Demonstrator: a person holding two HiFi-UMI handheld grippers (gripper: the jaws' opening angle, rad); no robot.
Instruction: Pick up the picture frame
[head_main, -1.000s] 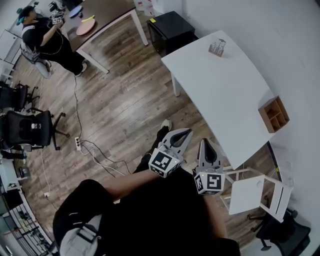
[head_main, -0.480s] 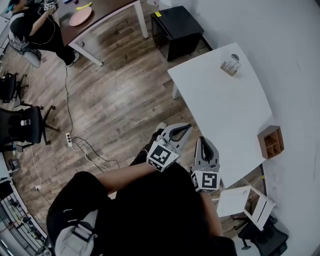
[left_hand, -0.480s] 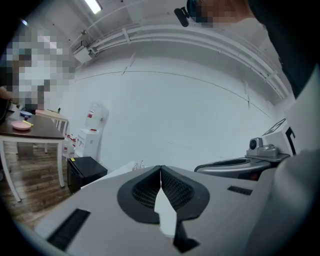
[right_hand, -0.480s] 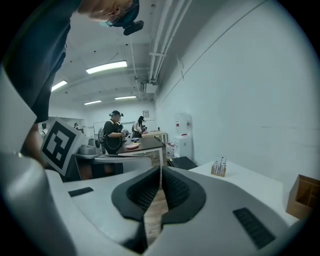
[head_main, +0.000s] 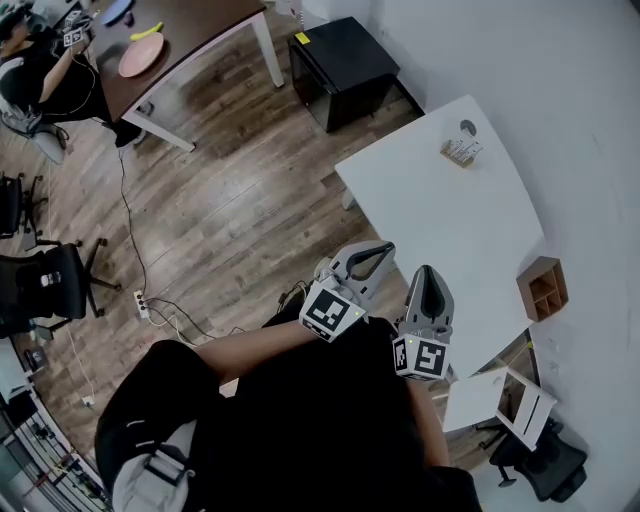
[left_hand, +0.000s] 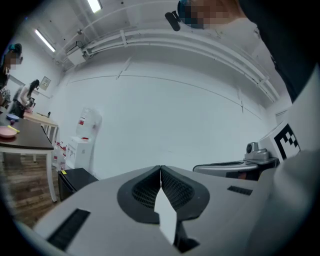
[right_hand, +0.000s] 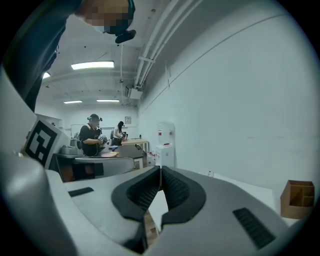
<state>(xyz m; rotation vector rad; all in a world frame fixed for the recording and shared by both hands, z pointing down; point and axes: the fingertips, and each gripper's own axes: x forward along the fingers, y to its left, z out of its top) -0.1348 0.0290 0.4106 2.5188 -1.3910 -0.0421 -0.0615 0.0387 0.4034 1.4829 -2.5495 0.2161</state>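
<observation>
The picture frame (head_main: 461, 152) is a small upright object near the far end of the white table (head_main: 440, 215), with a small round thing just behind it. My left gripper (head_main: 384, 250) is shut and empty, its tips just short of the table's near edge. My right gripper (head_main: 428, 272) is also shut and empty, beside the left one over the table's near edge. In the left gripper view the left gripper (left_hand: 160, 168) shows closed jaws against a white wall. In the right gripper view the right gripper (right_hand: 160, 168) has its jaws together above the table (right_hand: 250, 191). The frame is far ahead of both.
A wooden organizer box (head_main: 543, 289) sits at the table's right end, also seen as the box (right_hand: 299, 199). A black cabinet (head_main: 345, 70) stands beyond the table. A white chair (head_main: 500, 400) is at my right. A cable and power strip (head_main: 143, 302) lie on the wood floor.
Both grippers moved forward together and now reach the table's near edge. Their jaws stayed shut and empty. The table and frame shifted in the head view as I walked.
</observation>
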